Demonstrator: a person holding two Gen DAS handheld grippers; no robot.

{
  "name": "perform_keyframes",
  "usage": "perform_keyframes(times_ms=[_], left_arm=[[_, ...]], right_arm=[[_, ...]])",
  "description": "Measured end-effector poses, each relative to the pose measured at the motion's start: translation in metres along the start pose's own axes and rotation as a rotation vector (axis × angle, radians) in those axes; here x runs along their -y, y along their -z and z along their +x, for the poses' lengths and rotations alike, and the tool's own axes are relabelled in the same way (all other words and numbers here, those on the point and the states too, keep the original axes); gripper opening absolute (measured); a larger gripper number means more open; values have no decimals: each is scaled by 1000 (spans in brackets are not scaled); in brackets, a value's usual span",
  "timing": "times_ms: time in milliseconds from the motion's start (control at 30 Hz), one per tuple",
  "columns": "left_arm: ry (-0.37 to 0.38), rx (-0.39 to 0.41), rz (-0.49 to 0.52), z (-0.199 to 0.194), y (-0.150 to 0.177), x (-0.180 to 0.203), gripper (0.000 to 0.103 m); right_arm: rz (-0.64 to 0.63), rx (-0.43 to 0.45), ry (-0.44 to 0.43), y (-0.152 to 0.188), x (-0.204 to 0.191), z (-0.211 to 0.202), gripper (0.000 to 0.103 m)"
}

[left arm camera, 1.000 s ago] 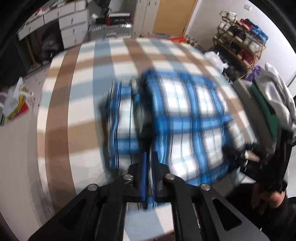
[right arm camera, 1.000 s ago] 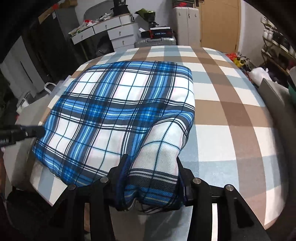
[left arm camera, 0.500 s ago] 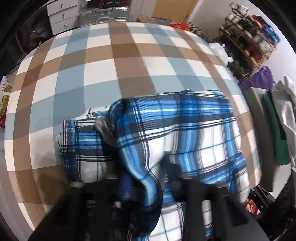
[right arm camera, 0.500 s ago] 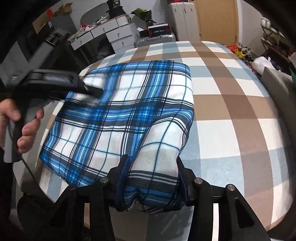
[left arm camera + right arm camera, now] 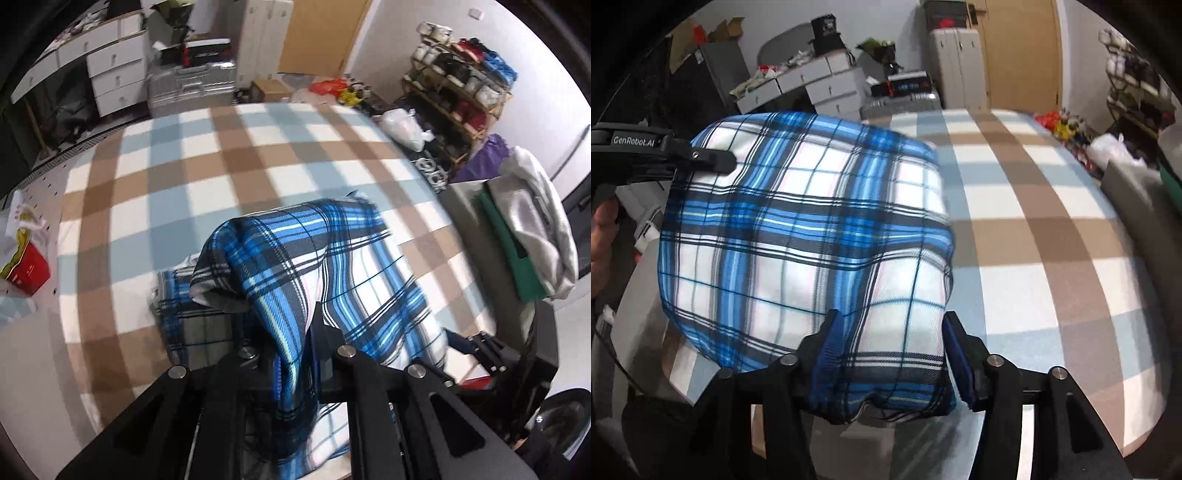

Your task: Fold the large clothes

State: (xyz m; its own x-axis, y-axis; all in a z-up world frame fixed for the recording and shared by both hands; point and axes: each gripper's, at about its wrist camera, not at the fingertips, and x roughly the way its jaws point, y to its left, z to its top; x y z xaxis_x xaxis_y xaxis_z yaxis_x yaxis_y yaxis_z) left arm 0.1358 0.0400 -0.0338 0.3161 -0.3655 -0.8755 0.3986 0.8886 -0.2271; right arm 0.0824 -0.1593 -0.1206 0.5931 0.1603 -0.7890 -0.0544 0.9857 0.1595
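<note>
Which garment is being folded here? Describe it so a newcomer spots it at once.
On the big checked brown, pale-blue and white table cover, look at the near edge. The blue plaid garment lies bunched there; unlike the plain grey and green clothes stacked beside the table, it has bright blue-and-white tartan.

white drawers (image 5: 110,70) | silver suitcase (image 5: 192,83) | shoe rack (image 5: 458,92) | checked cloth (image 5: 1034,229)

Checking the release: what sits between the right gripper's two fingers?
In the right wrist view, the folded blue plaid garment fills the opening right gripper.
</note>
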Motion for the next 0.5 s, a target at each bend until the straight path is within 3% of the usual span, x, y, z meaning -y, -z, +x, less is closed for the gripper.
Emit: perform_keyframes(times_ms=[200,400,467,500], left_arm=[[42,-59,-123,34,30,-52,7],[108,-33,-182,47,44,-78,8],[101,-23,-207,47,41,-83,17],[83,-25,-219,46,39,-86,30]], right_arm=[[-11,-82,-65,2,-6,19,58],[-107,-125,-56,7,-21,33,58],[-109,-127,-65,8,-21,33,58],[-103,-132,-85,8,-21,33,58]])
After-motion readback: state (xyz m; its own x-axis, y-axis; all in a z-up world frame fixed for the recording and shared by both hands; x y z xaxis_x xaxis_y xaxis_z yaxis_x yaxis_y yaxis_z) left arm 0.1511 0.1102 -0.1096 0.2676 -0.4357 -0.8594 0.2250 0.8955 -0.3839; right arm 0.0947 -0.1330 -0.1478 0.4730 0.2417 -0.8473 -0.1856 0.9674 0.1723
